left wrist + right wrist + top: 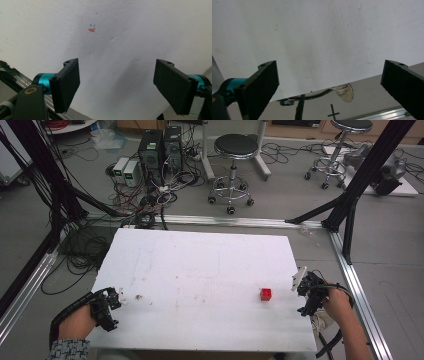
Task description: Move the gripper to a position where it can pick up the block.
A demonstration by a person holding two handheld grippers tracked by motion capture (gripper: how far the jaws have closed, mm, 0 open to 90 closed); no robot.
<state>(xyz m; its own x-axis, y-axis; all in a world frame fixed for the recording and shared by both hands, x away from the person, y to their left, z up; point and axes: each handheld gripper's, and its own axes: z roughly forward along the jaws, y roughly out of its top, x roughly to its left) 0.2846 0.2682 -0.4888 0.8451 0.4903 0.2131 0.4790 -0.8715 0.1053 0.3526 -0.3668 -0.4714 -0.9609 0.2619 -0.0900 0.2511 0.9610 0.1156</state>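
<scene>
Both grippers gape empty; red block [266, 294] untouched.

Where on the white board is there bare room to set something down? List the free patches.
The white board is bare across its far half and middle, between the left tongs and the red cube. Tightest is the near right, between the cube and the right tongs. Small debris lies beside the left tongs.

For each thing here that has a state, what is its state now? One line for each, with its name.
Left gripper: open, nothing between the jaws, over the white table.
Right gripper: open, empty, at the table's right edge.
Red block: resting on the table, untouched, nearer the right gripper.
</scene>
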